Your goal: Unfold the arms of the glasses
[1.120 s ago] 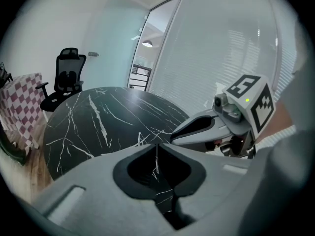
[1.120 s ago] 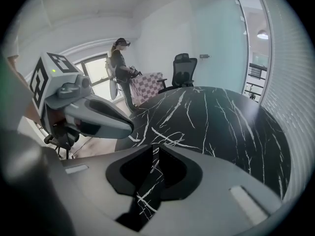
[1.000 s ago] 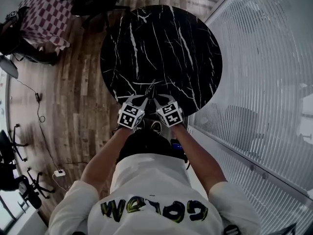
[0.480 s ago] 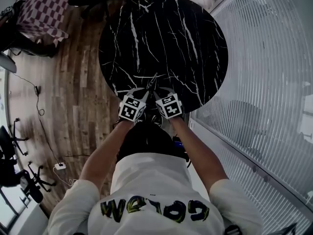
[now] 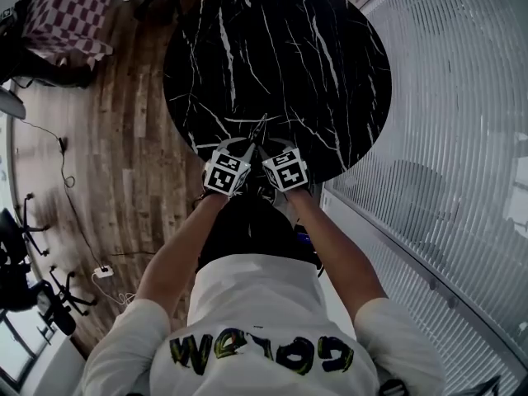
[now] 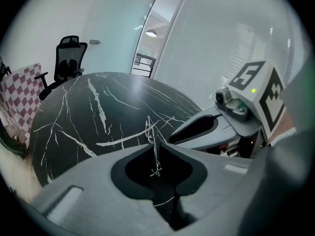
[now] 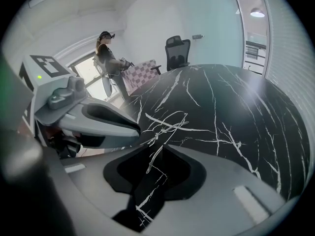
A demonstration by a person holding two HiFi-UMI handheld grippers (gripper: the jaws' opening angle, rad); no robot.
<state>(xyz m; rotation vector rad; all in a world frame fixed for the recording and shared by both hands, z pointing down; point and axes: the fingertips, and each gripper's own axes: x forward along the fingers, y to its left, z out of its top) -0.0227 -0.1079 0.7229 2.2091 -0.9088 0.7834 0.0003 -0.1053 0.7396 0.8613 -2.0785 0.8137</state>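
Left gripper (image 6: 157, 144): jaws closed together at the tips, nipping a thin wire of the glasses (image 6: 150, 129). Right gripper (image 7: 160, 145): jaws likewise closed, clamped on another part of the same wire frame.

Head view: the two grippers, left (image 5: 249, 146) and right (image 5: 265, 148), sit side by side with tips nearly meeting. The glasses (image 5: 259, 129) project from between them, over the near edge of the table (image 5: 280, 48). Whether the arms are folded is too fine to make out.

Count: two grippers, one pair of glasses, one round black marble table. Nothing lies between tips and frame.

Surroundings: wooden floor (image 5: 132, 139), checked cloth (image 5: 62, 15) at far left, ribbed glass wall (image 5: 462, 97) at right. One black office chair (image 7: 177, 50) stands beyond the table, and one person (image 7: 106, 53) stands by the window.
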